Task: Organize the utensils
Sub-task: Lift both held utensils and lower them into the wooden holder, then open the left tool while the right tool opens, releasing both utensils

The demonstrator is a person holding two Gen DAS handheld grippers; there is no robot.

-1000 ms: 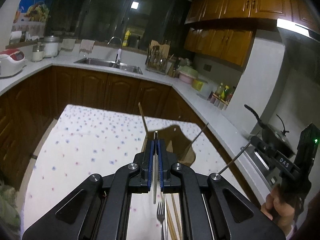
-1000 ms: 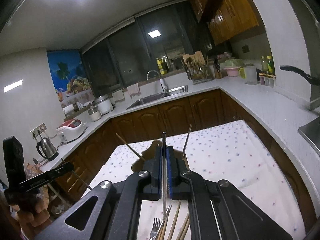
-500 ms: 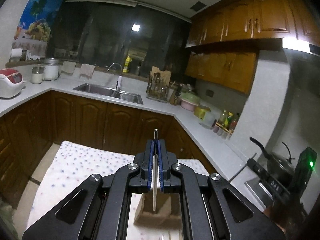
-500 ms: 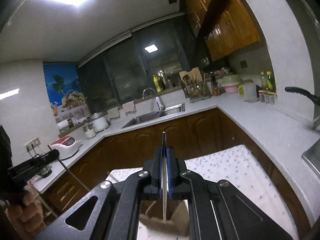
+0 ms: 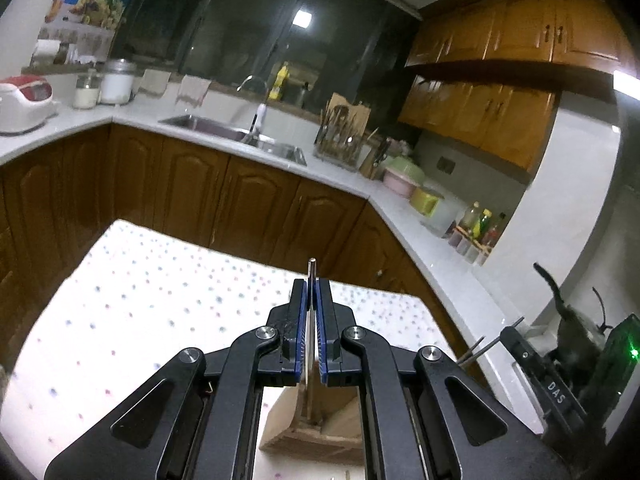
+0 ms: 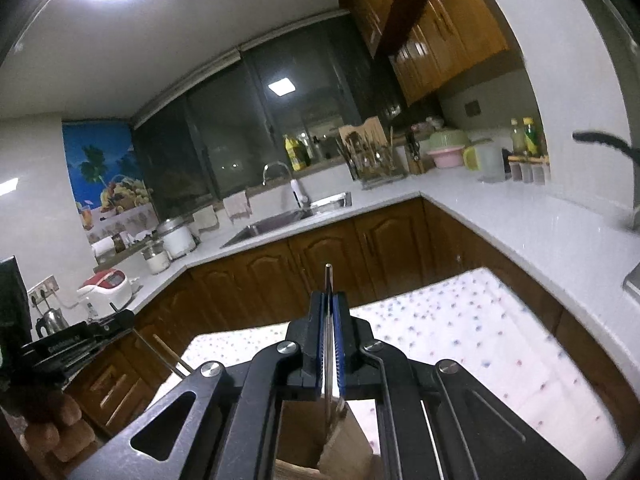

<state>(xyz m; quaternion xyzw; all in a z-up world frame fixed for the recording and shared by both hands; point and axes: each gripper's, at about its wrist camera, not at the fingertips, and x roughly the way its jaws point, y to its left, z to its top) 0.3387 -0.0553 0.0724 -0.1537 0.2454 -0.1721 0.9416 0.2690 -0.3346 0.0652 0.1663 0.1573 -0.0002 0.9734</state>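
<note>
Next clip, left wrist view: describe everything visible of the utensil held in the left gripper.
The utensil in the left gripper is a thin, silvery, metal-looking rod with a blunt tip poking just past the fingertips. Both blue-padded fingers are closed flat on it, holding it in line with them. Its lower length runs down between the gripper's arms toward the wooden holder on the dotted tablecloth; whether it touches the holder cannot be told. Its other end is hidden.

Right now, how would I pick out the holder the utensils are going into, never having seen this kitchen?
Find the polka-dot tablecloth on the table in front of the dark wood cabinets. At its near edge, just under the left hand-held gripper, stands a light wooden utensil holder. It is the only open-topped wooden box on the cloth, and the thin metal utensil the gripper holds hangs into it.
</note>
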